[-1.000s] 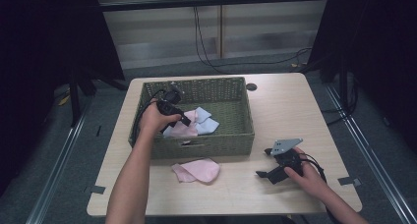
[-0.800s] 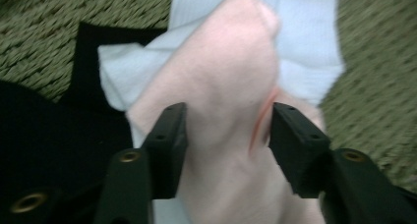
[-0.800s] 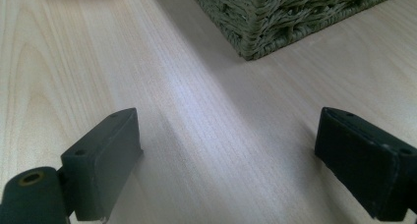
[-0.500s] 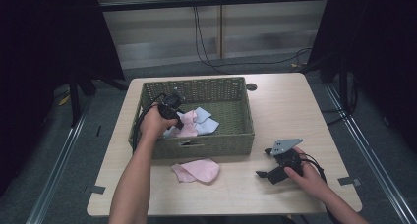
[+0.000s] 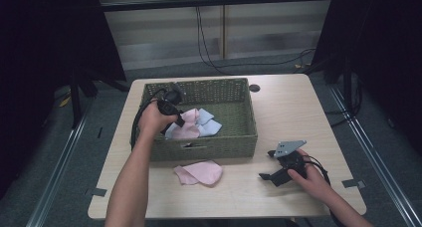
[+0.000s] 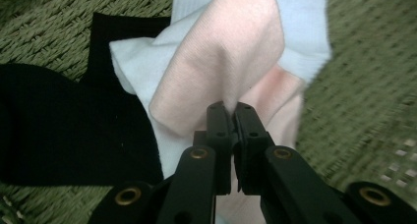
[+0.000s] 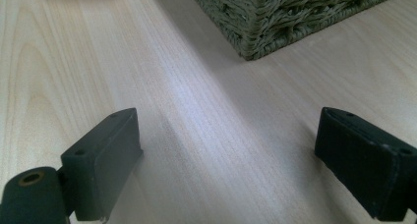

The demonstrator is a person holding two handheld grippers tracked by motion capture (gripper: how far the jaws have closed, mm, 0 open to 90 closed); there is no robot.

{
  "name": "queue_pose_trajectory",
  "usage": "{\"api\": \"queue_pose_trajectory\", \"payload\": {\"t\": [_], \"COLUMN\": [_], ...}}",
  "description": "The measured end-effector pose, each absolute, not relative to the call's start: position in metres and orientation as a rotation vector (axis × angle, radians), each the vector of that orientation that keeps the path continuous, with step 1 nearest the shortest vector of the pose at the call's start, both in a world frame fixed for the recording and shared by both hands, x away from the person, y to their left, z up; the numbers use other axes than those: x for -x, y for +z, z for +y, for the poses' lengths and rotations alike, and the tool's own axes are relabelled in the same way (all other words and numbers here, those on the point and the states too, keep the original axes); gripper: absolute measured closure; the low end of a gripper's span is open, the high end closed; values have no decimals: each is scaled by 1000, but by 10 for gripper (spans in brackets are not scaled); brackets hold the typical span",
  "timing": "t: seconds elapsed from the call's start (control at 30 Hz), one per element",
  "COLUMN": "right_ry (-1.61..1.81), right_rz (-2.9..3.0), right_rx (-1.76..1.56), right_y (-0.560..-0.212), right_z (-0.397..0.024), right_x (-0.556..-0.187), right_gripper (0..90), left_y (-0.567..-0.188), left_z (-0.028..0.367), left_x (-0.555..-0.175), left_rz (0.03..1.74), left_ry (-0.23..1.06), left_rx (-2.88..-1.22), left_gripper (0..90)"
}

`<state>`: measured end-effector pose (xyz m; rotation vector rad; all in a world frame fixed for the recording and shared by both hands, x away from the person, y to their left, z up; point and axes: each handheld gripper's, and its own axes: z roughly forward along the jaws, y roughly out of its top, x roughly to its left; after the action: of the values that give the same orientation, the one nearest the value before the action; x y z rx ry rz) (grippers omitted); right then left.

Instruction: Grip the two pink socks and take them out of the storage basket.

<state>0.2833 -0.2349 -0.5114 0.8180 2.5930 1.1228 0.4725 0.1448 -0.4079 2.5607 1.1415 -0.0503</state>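
Scene: a person works at a wooden table (image 5: 293,112) with a two-jaw gripper in each hand, seen from above and from each gripper's own camera.
Left gripper (image 6: 229,107): inside the basket (image 5: 234,142), jaws pinched together on a fold of the pink cloth (image 6: 221,62); they have just been closing, with that cloth between them.
Left hand (image 5: 154,118): wrapped round the gripper body over the basket's left half, forearm coming in from the bottom edge of the high view.
Pink cloth: in the basket, its gripped fold drawn up off the pile, lying over a white cloth (image 6: 135,62) and just beside a black cloth (image 6: 64,126).
Blue cloth (image 5: 208,122): in the basket, touching the pink cloth on its right side in the high view.
Second pink cloth (image 5: 199,172): flat on the table, just in front of the basket's near wall.
Right gripper (image 7: 226,160): resting low over bare table, jaws standing wide apart with nothing between them; the basket's corner shows ahead of it.
Right hand (image 5: 311,174): holds its gripper near the table's front right, well apart from the basket.
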Motion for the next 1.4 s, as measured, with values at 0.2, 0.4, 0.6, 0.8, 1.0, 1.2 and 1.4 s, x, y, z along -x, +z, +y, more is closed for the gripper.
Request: {"api": "queue_pose_trajectory", "payload": {"t": [0.2, 0.4, 0.6, 0.8, 1.0, 1.2, 1.4], "right_ry": [1129, 1122, 1124, 1123, 1121, 1126, 1125], "right_rz": [2593, 2593, 2593, 2594, 2594, 2593, 2593], "right_rx": [-817, -818, -817, -820, -814, -817, -817], "right_y": [-512, -511, -512, -511, -511, -512, -512], "right_z": [-235, -235, -235, -235, -235, -235, -235], "right_x": [-283, -283, -283, -283, -283, -283, -283], "right_gripper": [93, 93, 93, 93, 93, 93, 93], "left_y": [-396, -402, -422, -423, -414, -397, -385], "left_z": [147, 146, 142, 138, 140, 140, 142], "left_x": [-469, -470, -474, -475, -474, -473, -471], "left_rz": [1144, 1142, 1170, 1160, 1175, 1159, 1164], "left_ry": [-54, -46, -83, -87, -70, -57, -65], "left_rx": [-2529, -2527, -2528, -2523, -2529, -2497, -2490], "left_gripper": [864, 852, 839, 807, 873, 875, 876]}}
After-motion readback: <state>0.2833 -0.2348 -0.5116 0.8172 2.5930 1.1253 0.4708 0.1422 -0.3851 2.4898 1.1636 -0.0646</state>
